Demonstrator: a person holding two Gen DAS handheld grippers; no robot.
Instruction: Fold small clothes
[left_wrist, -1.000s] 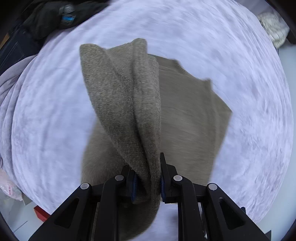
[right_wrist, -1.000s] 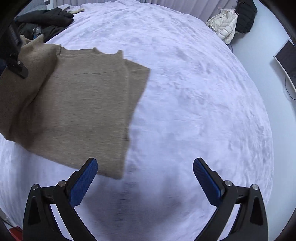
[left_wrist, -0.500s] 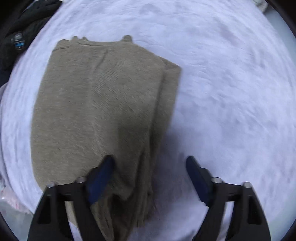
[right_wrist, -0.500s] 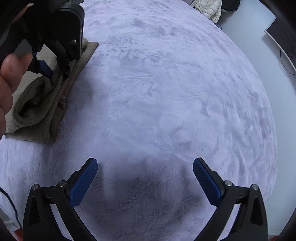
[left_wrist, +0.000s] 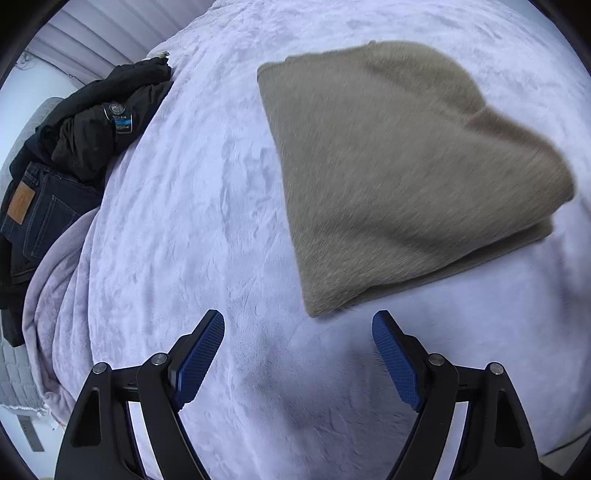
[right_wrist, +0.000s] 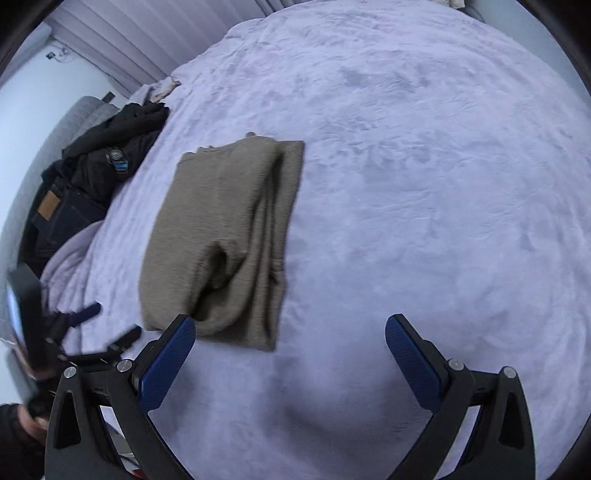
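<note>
My left tongs: blue pads wide apart, nothing between them, touching nothing; they hang above bare blanket just near of the folded garment's near corner. My right tongs: pads equally wide apart and empty; the left pad overlaps the garment's near edge in the right wrist view, though I cannot tell whether it touches the cloth

Olive knit garment: folded into a stacked rectangle, lying flat on the bed, left of centre in the right wrist view; its layered edges run along its right side and a loose pocket of cloth gapes at the near end. In the left wrist view the same garment is motion-blurred and sits far and to the right of my tongs

Bed: covered by a pale lilac plush blanket. At its far left edge lies a heap of black clothing over dark denim jeans with a tan patch. Behind these, a wall of vertical pale slats

Both tongs point steeply down at the bed. My left tongs also appear blurred at the left border of the right wrist view, gripped by my hand
</note>
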